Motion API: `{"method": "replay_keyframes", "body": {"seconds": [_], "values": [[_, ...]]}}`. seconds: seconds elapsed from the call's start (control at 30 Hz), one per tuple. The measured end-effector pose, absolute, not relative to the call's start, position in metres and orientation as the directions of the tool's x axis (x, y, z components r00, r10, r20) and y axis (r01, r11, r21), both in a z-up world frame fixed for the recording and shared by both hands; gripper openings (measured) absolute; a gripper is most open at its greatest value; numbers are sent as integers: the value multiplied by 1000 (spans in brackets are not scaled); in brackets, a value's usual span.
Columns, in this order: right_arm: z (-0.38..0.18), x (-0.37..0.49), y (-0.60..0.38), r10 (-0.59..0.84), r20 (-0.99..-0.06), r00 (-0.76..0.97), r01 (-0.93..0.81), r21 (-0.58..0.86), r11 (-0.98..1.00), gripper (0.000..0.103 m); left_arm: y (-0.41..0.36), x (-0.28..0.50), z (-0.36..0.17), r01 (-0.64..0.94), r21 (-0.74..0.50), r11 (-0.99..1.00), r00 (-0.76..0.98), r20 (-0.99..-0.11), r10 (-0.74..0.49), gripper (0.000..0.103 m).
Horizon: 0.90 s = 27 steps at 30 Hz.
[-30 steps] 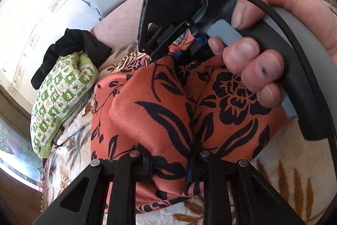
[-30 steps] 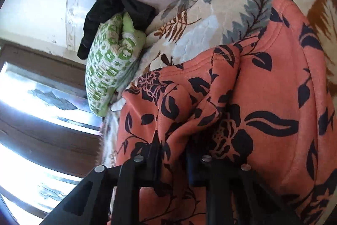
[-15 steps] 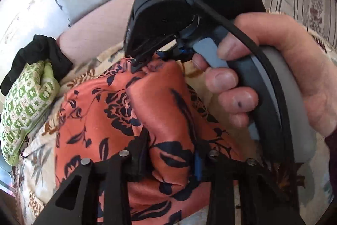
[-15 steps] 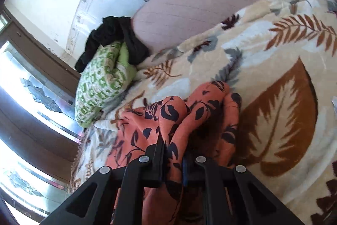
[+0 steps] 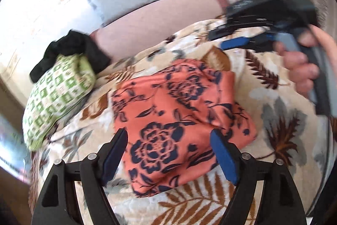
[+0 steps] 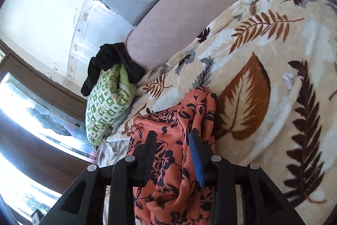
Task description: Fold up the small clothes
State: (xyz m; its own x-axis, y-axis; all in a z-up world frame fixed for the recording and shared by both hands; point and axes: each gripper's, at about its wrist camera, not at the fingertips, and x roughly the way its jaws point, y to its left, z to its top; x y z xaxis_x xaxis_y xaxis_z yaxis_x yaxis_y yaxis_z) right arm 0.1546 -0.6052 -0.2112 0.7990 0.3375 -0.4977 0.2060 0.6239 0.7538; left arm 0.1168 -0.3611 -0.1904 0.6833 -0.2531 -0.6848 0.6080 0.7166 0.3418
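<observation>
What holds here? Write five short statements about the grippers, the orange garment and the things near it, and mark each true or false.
1. The left gripper is open, its fingers apart over the orange garment. True.
2. The right gripper is clamped shut on the garment. False: its fingers stand apart, with cloth lying between them.
3. The garment lies on a leaf-patterned blanket. True.
4. A black cloth is draped over the green patterned bundle. True.
5. The green bundle rests on top of the orange garment. False: it lies apart from it, at the blanket's edge.
</observation>
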Motion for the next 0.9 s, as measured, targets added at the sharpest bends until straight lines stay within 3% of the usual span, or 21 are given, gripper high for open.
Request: {"method": "replay_keyframes", "body": {"seconds": [0.1, 0.27, 0.37, 0.5, 0.57, 0.63, 0.7, 0.9], "values": [[-206, 122, -609, 319, -419, 850, 201, 818, 539, 35, -368, 137, -190, 535, 368, 761, 700, -697, -155, 81], [-191, 41, -617, 215, -383, 899, 212, 807, 550, 35, -403, 169, -191, 475, 396, 786, 666, -746, -27, 81], [-191, -26, -618, 123, -371, 921, 248, 798, 550, 35, -425, 187, -202, 401, 469, 787, 689, -720, 79, 81], [-208, -107, -603, 116, -320, 940, 232, 852, 470, 35, -447, 194, -239, 430, 470, 771, 644, -758, 102, 81], [-209, -141, -596, 97, -294, 951, 226, 873, 433, 35, -454, 178, -248, 410, 514, 753, 707, -701, 94, 81], [-208, -177, -593, 20, -203, 979, 180, 906, 384, 35, -455, 163, -254, 391, 568, 724, 779, -623, 69, 81], [-209, -198, -594, -46, -252, 966, 251, 894, 370, 35, -448, 156, -259, 385, 577, 720, 817, -576, 25, 81], [-231, -232, -609, -155, -210, 965, 236, 957, 171, 35, -436, 159, -261, 399, 521, 755, 813, -581, -29, 84]]}}
